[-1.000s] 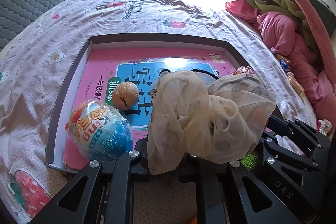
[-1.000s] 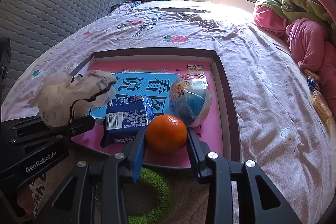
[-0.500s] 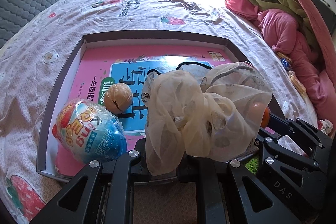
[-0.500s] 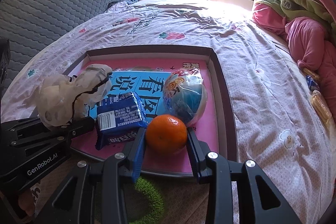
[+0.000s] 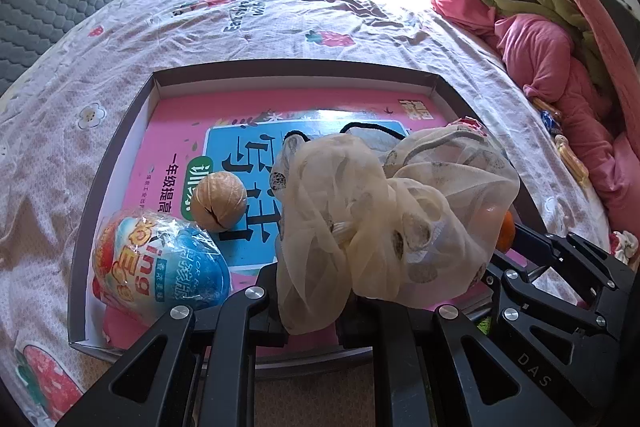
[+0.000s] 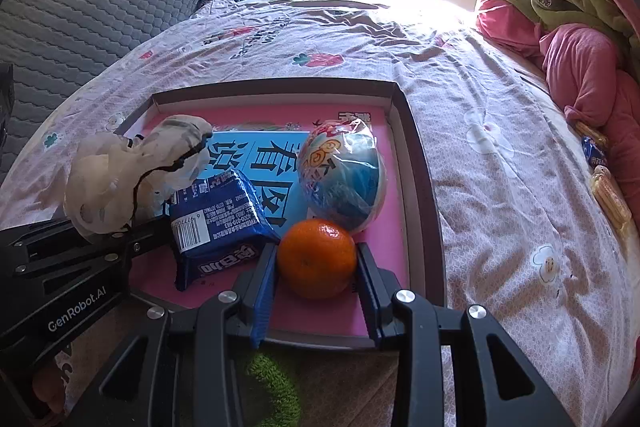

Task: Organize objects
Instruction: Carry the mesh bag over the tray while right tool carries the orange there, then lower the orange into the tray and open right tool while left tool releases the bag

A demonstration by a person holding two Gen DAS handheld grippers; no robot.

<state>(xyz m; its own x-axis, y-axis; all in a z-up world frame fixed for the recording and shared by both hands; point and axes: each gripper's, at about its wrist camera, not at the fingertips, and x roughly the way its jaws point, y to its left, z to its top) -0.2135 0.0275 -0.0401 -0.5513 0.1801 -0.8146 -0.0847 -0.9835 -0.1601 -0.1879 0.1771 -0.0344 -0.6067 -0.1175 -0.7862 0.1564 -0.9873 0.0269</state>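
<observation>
A shallow grey box (image 5: pixel 120 131) (image 6: pixel 420 163) lined with a pink booklet lies on the bed. My left gripper (image 5: pixel 308 307) is shut on a bunched cream scarf (image 5: pixel 384 211) (image 6: pixel 132 171), held over the box's near edge. My right gripper (image 6: pixel 316 267) is shut on an orange (image 6: pixel 318 257), just above the box floor at its near right. In the box lie a walnut (image 5: pixel 218 201), a wrapped blue and red toy egg (image 5: pixel 160 271), a second one (image 6: pixel 342 175), and a blue snack pack (image 6: pixel 220 223).
The box sits on a pink flowered bedsheet (image 6: pixel 500 147). Pink and green bedding (image 5: pixel 560 39) is piled at the right, with small snack packets (image 6: pixel 600 167) beside it. A grey quilted headboard (image 6: pixel 100 7) stands at the left. A green fuzzy item (image 6: pixel 272 383) lies under my right gripper.
Both grippers have edged forward over the box, so the box and its contents sit lower and nearer in both views. Both grips are unchanged.
</observation>
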